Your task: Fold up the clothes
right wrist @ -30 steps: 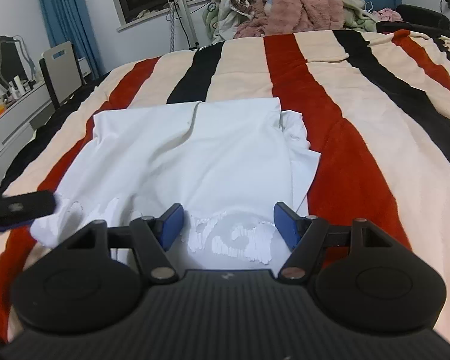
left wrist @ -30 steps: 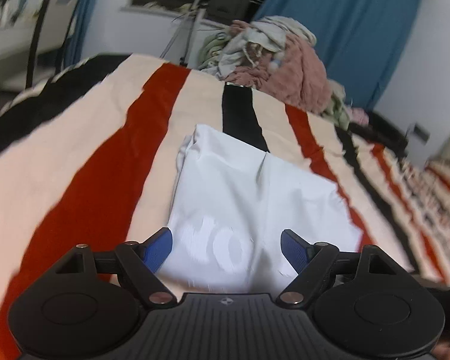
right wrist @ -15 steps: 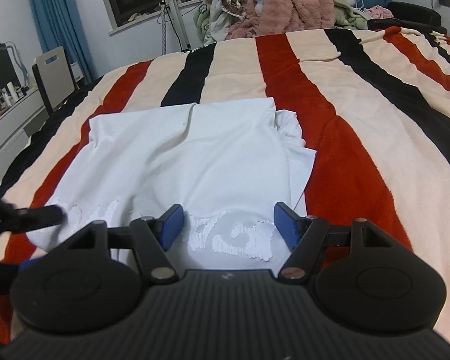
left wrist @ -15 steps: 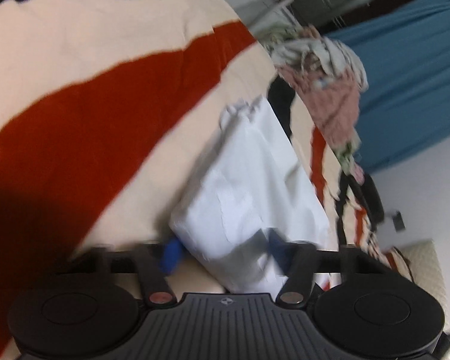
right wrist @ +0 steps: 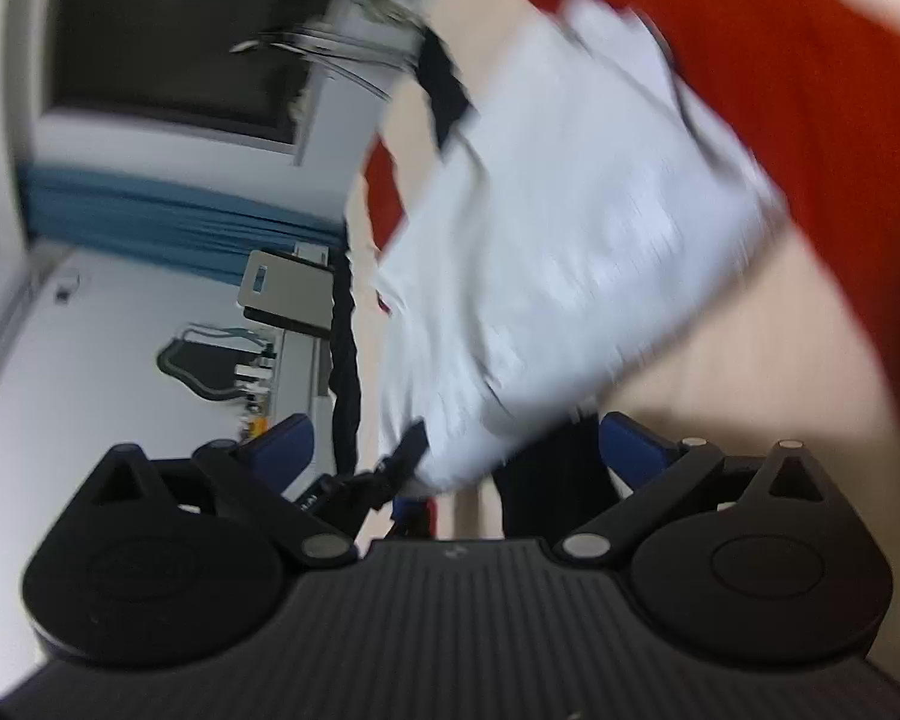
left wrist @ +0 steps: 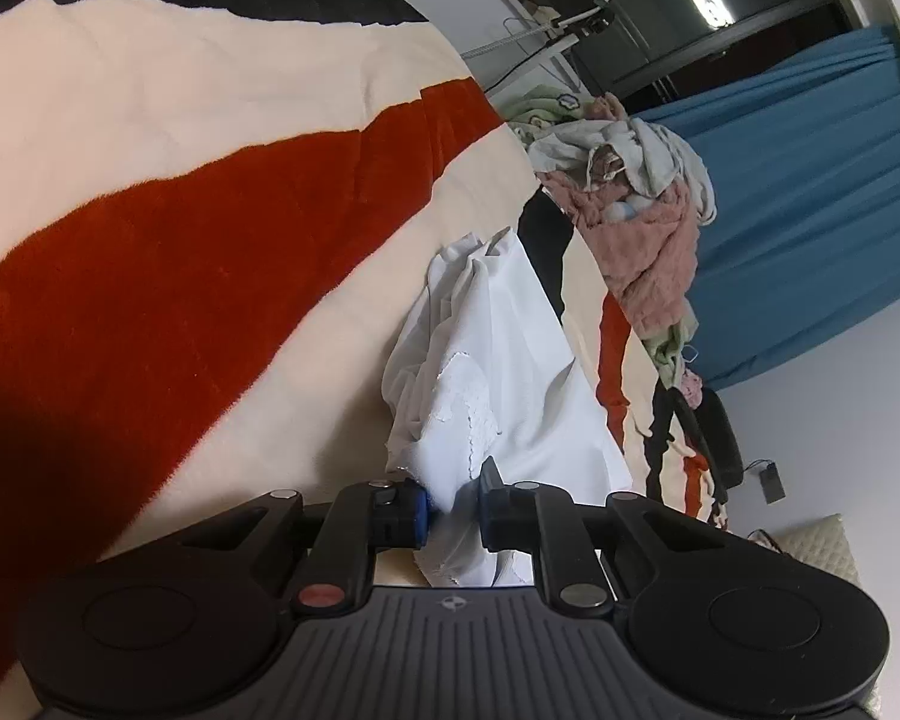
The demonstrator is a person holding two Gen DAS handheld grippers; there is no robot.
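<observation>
A white shirt (left wrist: 498, 372) lies partly folded on the striped blanket (left wrist: 210, 228). My left gripper (left wrist: 453, 504), rolled sideways, is shut on the shirt's near corner, and the cloth bunches up from its blue pads (left wrist: 417, 510). In the blurred right wrist view the shirt (right wrist: 570, 252) fills the middle. My right gripper (right wrist: 450, 444) is rolled sideways and open, with the shirt's near edge between its blue fingertips (right wrist: 627, 441). The left gripper's tip (right wrist: 408, 450) shows dark at the shirt's corner.
A heap of pink and pale clothes (left wrist: 642, 204) sits at the far end of the bed. Blue curtains (left wrist: 810, 192) and a dark window (right wrist: 180, 30) lie beyond. A chair (right wrist: 288, 294) and dresser with mirror (right wrist: 210, 366) stand beside the bed.
My left gripper rolled sideways, closed on the shirt's near corner and lifted it. My right gripper stayed open, then rolled sharply sideways in the last half second.
</observation>
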